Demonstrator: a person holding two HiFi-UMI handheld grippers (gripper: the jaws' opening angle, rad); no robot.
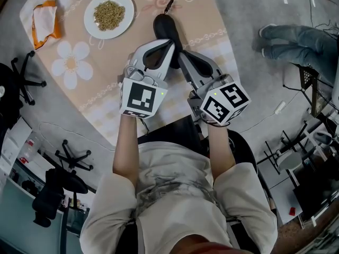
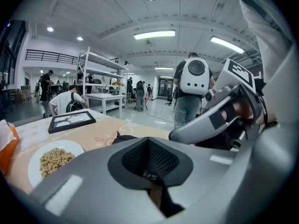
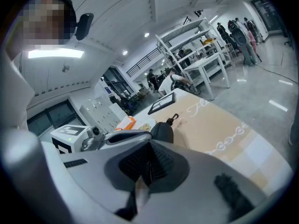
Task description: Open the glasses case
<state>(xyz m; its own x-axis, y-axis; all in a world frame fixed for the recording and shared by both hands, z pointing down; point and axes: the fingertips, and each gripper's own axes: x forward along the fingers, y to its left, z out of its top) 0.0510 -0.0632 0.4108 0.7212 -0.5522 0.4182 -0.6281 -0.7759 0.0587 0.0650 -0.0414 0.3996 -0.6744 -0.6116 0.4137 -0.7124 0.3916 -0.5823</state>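
Black glasses case (image 1: 165,28) lies upper centre of the frame on the patterned table (image 1: 106,89), clip (image 1: 169,5) at the far end. Left gripper (image 2: 148,148) and right gripper (image 3: 149,153) both have jaws closed together on nothing, tips just at the case's near end. Case looks light and semi-soft, so it may slide; pin the body and pull at the seam

Glasses case (image 1: 165,28): near end hidden under tips of left gripper (image 1: 168,45) & right gripper (image 1: 179,56); can't tell if pinched. Orange packet (image 2: 6,144) cut off at left. Bystander's legs (image 1: 296,41), right: rest cropped.
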